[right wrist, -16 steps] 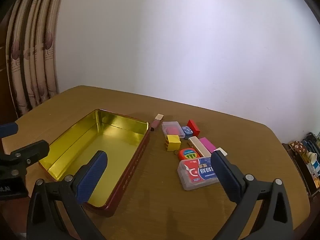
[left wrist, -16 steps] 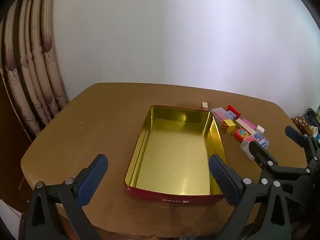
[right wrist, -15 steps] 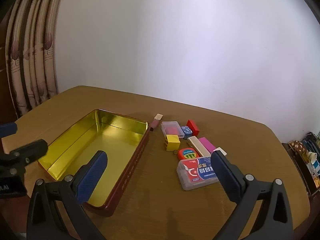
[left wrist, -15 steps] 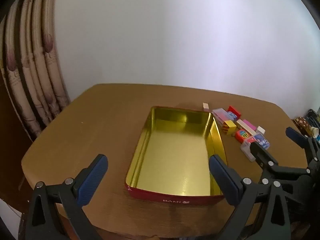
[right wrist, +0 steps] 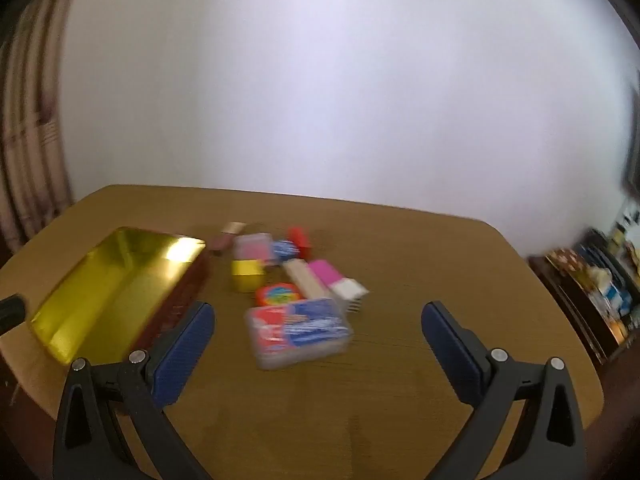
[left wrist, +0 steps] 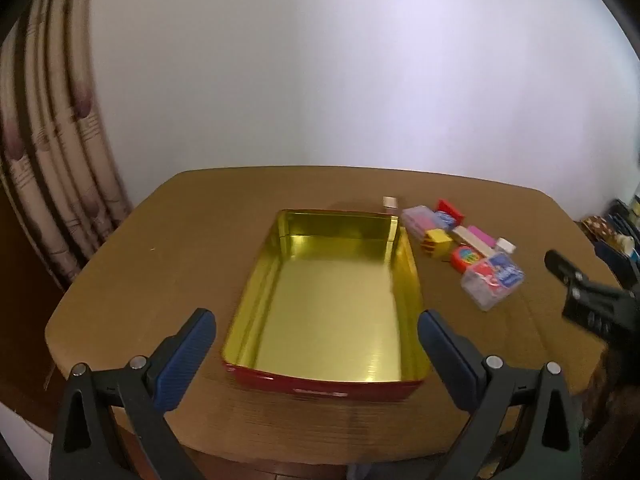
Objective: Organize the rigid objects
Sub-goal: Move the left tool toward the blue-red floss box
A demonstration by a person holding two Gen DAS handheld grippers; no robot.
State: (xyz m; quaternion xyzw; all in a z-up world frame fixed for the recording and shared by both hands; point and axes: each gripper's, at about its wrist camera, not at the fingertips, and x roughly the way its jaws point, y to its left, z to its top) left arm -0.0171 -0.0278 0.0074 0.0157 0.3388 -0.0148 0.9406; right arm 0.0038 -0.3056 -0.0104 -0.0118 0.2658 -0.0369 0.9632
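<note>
An open red tin with a gold inside (left wrist: 280, 280) (right wrist: 100, 280) lies on the brown table. To its right lies a cluster of small items: a clear card box with a red and blue label (left wrist: 493, 276) (right wrist: 299, 332), a yellow block (left wrist: 436, 241) (right wrist: 247, 275), a round red tape (left wrist: 465, 257) (right wrist: 277, 294), a cream bar (right wrist: 304, 278), a pink block (right wrist: 326, 272), a red block (left wrist: 449, 208) (right wrist: 299, 238). My left gripper (left wrist: 316, 338) is open, in front of the tin. My right gripper (right wrist: 318, 330) is open, near side of the card box.
The table (left wrist: 180, 248) has a rounded edge close to both grippers. A curtain (left wrist: 48, 160) hangs at the left. A cluttered dark shelf (right wrist: 600, 280) stands past the table's right edge. A small cream piece (left wrist: 390, 202) lies behind the tin.
My right gripper has swung to the right and nearer the item cluster; its view is blurred by motion. My left gripper's view shifted slightly left. Nothing was grasped.
</note>
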